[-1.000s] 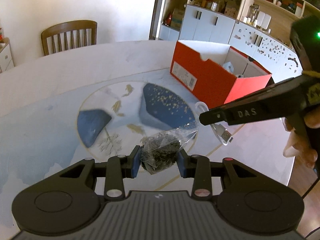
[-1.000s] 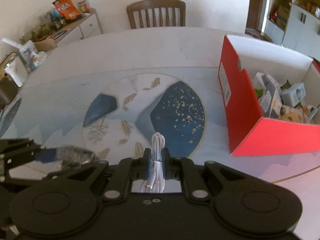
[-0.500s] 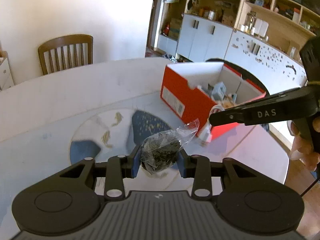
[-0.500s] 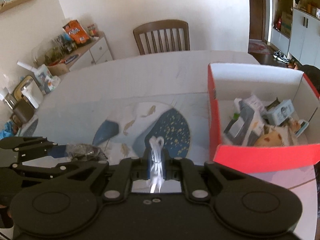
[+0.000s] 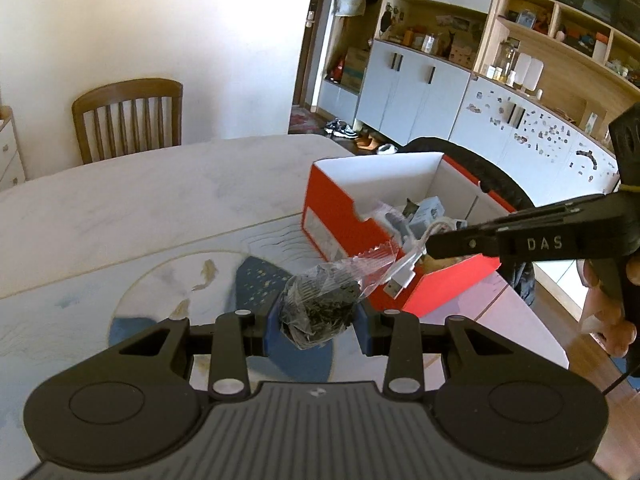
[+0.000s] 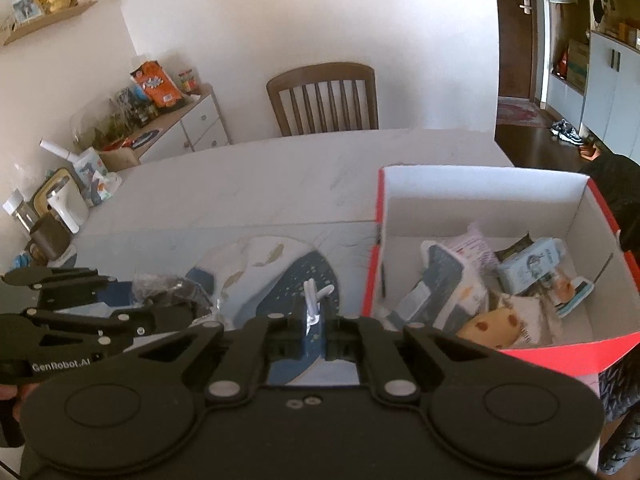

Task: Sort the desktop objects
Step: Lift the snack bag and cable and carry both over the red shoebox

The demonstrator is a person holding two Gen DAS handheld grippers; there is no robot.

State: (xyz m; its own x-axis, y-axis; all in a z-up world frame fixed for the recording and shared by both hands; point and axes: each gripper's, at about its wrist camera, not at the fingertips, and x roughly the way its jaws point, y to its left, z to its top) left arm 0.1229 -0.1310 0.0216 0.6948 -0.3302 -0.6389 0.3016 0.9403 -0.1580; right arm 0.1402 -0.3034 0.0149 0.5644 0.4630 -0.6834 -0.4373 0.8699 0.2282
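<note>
Left wrist view: mounted on the left gripper (image 5: 316,322), close above the table (image 5: 120,216), angled down and rightward. Right wrist view: on the right gripper (image 6: 314,332), angled down toward the wooden chair (image 6: 324,98). Shared by both: the red box (image 5: 340,224), chair and table.

Both tools are matte black plastic. The left gripper (image 5: 318,322) has blue pads on its fingers (image 5: 270,326), slim linkage bars with round silver pins, two raised round discs and a ribbed grey centre panel. The right gripper (image 6: 313,334) shares that build, with two small screws at its middle. One side reads "DAS", the other "GenRobot.AI", in pale letters.
</note>
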